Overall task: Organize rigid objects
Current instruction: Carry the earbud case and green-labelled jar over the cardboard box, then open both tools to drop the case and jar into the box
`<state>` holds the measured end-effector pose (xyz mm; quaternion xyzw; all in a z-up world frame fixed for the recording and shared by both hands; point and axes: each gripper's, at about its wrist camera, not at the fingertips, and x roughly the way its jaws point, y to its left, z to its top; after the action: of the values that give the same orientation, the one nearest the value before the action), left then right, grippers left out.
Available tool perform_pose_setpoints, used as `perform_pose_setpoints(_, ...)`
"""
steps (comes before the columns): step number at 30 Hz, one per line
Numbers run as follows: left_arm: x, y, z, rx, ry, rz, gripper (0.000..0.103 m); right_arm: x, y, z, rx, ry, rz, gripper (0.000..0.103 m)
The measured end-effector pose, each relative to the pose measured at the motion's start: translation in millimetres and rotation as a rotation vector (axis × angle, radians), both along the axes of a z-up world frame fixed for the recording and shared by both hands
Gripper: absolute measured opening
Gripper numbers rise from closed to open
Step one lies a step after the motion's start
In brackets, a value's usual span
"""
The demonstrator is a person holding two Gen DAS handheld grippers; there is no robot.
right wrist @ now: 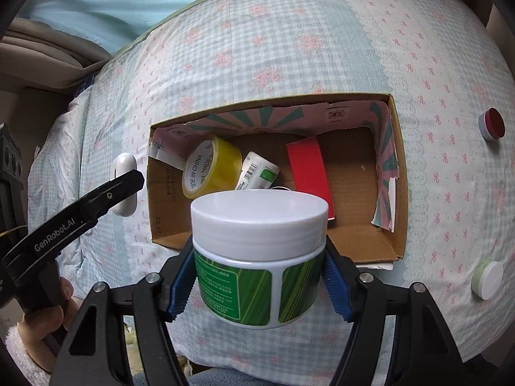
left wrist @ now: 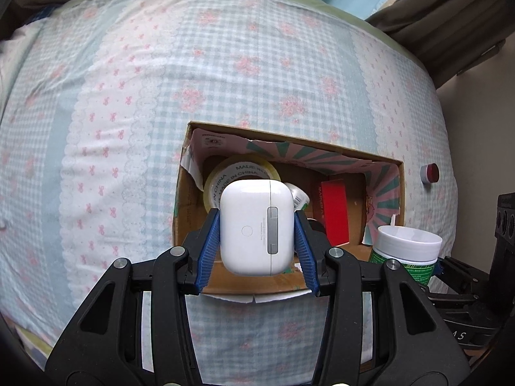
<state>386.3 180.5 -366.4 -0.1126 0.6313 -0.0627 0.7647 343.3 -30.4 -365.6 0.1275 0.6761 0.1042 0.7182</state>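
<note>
Gripping one earbud case (left wrist: 256, 226) in left jaws, one jar (right wrist: 259, 257) in right, one box (right wrist: 397, 173).

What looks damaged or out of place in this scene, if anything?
The cardboard box has torn paper lining peeling at its right wall. Two small jars, one with a red lid and one pale green, lie outside it on the bedspread, each tipped on its side.

A home bedroom: a bed under a checked, flowered quilt (left wrist: 225, 80) fills the frame, with curtains (left wrist: 450, 16) at upper right.
</note>
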Motion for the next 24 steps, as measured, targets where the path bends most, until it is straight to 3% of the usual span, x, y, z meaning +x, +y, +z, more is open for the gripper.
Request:
perform_pose_setpoints(2,4.3,7.3,-7.2,-0.027,0.016,0.024,0.041,4.1,1.8,-4.3,-0.014,-0.008,0.019,0.066)
perform_pose_setpoints(7,11.5,16.0,-26.8,0.007,0.060,0.030,0.041,8.5,4.3,-18.7,-0.046,-0.034,0.050,0.066)
perform_pose_setpoints(12,17.3,-1.5,-41.4,0.052,0.075,-0.062,0.041,10.2,0.8,-39.1,-0.044,-0.004,0.028,0.066)
perform_pose_setpoints(16,22.3,-8.1,-49.6,0.042,0.089,-0.060,0.041,12.9,-1.1,-45.7,-0.051,0.011,0.030,0.066)
perform_pose_setpoints(21,32.6,-17.5,-46.3,0.083,0.073,-0.097,0.041,18.2,7.6,-48.1,-0.040,0.004,0.056,0.067)
perform_pose_setpoints(22,35.6,-17.8,-46.6,0.072,0.083,-0.099,0.046,19.0,9.9,-48.2,-0.036,-0.003,0.058,0.067)
perform_pose_setpoints(23,37.4,-17.6,-45.3,0.052,0.086,-0.098,0.077,19.5,12.4,-48.3,-0.036,-0.007,0.060,0.067)
perform_pose_setpoints(24,38.6,-17.4,-41.9,0.049,0.075,-0.096,0.099,19.6,14.8,-47.7,-0.033,-0.014,0.062,0.072)
